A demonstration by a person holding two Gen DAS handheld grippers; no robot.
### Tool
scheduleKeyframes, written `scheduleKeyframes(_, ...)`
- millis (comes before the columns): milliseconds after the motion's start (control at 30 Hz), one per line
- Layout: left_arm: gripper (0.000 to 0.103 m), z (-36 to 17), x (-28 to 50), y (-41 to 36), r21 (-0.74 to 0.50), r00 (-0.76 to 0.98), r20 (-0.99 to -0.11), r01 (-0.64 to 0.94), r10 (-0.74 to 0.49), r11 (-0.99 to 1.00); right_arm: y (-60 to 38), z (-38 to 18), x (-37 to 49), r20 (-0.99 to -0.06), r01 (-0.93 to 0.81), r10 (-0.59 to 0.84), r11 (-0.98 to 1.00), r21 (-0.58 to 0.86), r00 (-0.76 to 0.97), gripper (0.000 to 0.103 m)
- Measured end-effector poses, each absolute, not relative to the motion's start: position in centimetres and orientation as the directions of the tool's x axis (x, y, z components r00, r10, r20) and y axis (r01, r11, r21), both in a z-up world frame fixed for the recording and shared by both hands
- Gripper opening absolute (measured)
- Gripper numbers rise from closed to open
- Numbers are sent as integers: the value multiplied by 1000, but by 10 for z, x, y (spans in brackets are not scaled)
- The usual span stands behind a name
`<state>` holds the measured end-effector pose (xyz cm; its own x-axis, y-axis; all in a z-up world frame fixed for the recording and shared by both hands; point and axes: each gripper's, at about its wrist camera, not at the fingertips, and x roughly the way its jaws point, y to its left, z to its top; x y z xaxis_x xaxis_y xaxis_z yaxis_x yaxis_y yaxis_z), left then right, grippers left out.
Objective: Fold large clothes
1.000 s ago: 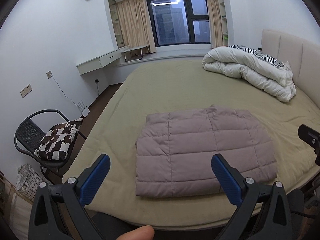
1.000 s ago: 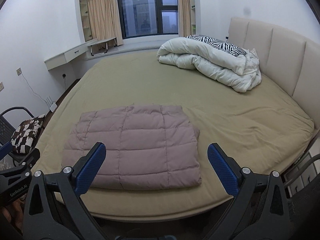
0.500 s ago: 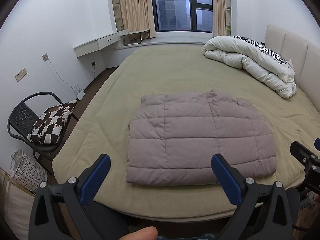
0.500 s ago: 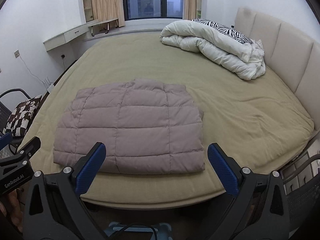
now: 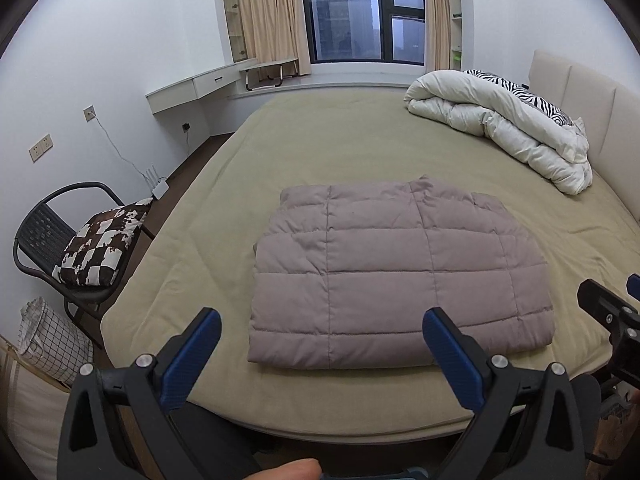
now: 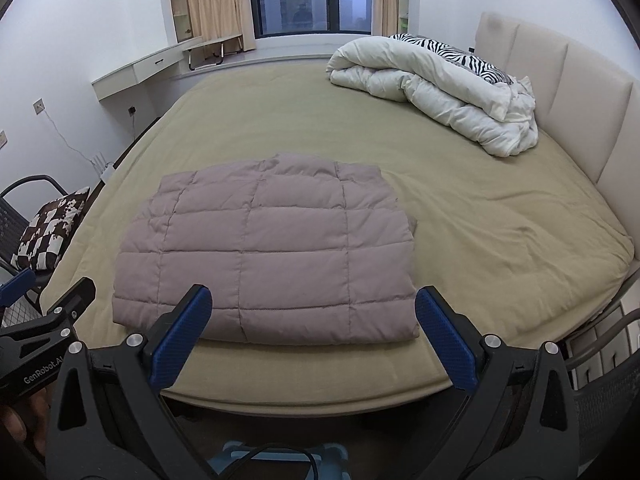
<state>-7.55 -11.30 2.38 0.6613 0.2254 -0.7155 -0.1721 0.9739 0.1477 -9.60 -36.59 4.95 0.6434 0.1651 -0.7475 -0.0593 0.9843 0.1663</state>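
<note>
- The left gripper is held above the near edge of the bed, blue pads spread wide with nothing between them — released and empty.
- The right gripper is just the same: jaws gaping, clear of the fabric, hovering short of the garment's near edge.
- Straight ahead of both lies the mauve quilted down jacket, already folded into a compact, puffy rectangle. It sits flat on the olive bed sheet, close to the near edge of the mattress and well apart from the white duvet bundled by the headboard.
- By my reckoning the folding is all but done — no sleeve hangs loose, the edges are roughly squared, and neither tool touches it. What could remain is one more halving or a light pat to flatten it; I cannot tell whether that is intended.
- The bundle's long axis runs left to right across the bed, parallel to the near edge. A small bump on the far edge, seemingly the collar, points toward the window.
</note>
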Motion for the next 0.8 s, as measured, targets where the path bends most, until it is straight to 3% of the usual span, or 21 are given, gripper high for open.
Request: scheduleKeyframes(800,103,24,-75,-112,146,659,-717,-178,228,973,-367,45,-95,-749,-65,169,984,167,641,103)
